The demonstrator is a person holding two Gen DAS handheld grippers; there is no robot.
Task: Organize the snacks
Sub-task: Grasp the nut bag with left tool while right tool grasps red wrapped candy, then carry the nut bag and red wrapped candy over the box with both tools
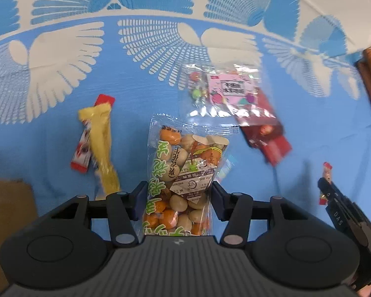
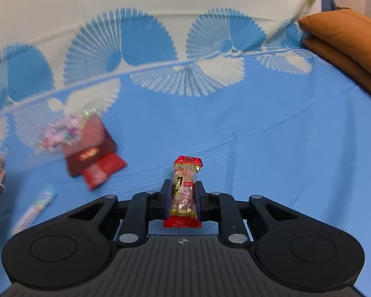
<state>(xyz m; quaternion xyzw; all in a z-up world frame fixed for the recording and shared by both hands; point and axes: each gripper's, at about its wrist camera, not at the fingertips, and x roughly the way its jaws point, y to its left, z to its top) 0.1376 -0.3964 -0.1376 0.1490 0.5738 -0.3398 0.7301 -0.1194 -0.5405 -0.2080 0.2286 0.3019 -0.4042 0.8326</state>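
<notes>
Clear-wrapped peanut bag (image 1: pixel 183 180) sits clamped in the steeply down-pointing left gripper (image 1: pixel 178 195). The lower-angled right gripper (image 2: pixel 183 195) pinches one red-ended candy (image 2: pixel 184 193) over the blue cloth (image 2: pixel 272 136), where two dark red packets (image 2: pixel 94 153) lie.
</notes>
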